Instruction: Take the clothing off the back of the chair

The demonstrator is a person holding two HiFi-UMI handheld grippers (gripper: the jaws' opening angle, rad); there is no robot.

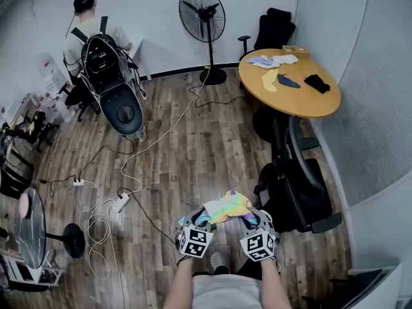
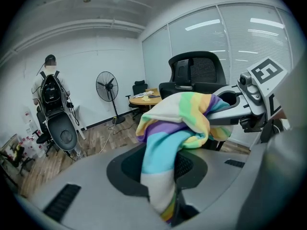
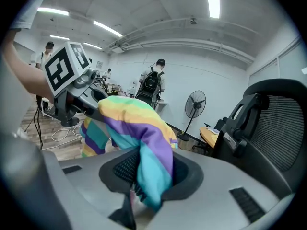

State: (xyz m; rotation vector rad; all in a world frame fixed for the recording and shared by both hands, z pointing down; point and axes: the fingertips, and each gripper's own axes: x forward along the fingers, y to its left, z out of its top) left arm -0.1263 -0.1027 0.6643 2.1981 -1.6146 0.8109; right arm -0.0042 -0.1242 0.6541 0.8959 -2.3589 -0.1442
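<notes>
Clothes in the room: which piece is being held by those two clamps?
The rainbow-striped piece, clamped by the left gripper and the right gripper. The other pieces lie loose on the round table.

A round wooden table (image 1: 291,102) carries a few loose cloths (image 1: 273,61) on its top. Just left of the table stands a black pedestal fan (image 1: 202,15). Well left of the table a person with a backpack (image 1: 102,56) faces the wall, and a white power strip (image 1: 122,203) lies on the floor.
</notes>
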